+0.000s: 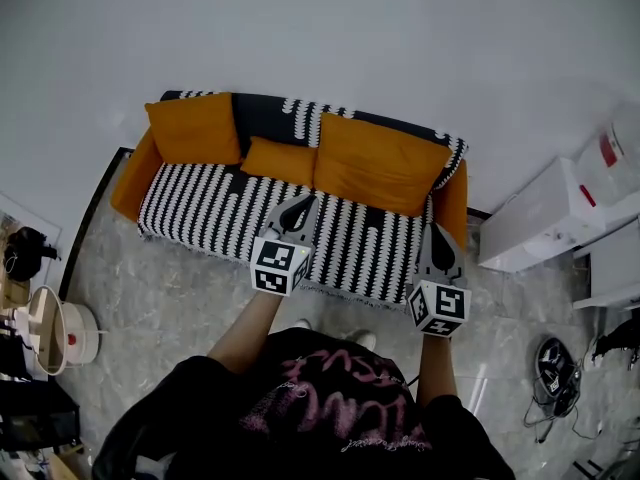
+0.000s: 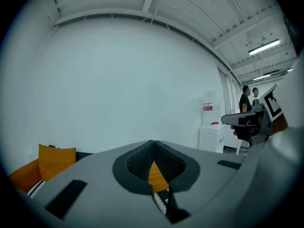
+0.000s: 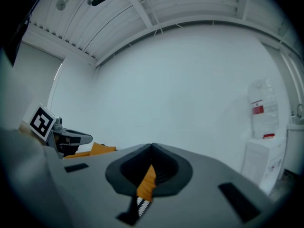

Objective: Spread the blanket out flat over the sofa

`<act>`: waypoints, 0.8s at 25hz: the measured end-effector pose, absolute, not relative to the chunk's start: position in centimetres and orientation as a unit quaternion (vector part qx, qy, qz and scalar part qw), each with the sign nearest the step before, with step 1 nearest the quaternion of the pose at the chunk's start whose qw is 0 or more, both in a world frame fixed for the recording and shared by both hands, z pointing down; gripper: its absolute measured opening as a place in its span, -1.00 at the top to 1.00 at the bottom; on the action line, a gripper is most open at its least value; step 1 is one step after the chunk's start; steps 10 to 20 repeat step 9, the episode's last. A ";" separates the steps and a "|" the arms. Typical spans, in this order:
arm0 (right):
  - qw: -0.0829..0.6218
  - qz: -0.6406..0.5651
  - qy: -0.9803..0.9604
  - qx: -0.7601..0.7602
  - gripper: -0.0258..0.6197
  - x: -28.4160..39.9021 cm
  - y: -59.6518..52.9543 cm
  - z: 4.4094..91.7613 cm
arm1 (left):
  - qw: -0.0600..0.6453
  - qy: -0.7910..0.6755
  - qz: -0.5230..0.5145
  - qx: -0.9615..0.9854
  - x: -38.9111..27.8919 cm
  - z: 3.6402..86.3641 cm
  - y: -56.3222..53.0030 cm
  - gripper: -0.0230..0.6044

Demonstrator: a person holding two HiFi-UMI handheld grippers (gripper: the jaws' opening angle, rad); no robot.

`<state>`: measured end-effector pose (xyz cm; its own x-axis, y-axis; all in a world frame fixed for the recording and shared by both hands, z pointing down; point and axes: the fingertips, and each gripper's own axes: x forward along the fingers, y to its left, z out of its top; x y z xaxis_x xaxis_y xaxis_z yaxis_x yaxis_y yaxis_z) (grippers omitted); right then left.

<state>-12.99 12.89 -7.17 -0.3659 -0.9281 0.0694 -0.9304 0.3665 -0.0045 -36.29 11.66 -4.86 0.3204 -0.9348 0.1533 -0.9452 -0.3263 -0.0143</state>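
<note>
My left gripper [image 1: 298,206] and right gripper [image 1: 437,233] are both clenched with nothing between the jaws, side by side before the orange fabric sofa [image 1: 131,183]. The black-and-white striped blanket [image 1: 215,208] lies spread across its seat and backrest.
</note>
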 end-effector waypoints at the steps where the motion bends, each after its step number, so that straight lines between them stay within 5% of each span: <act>1: 0.028 0.021 -0.826 0.563 0.86 -12.9 12.9 -7.1 | 0.037 -0.578 0.067 0.812 -36.2 -4.8 11.7 0.89; 20: 0.032 0.020 -0.825 0.564 0.86 -12.5 13.3 -6.9 | 0.036 -0.574 0.071 0.815 -35.7 -4.6 12.0 0.89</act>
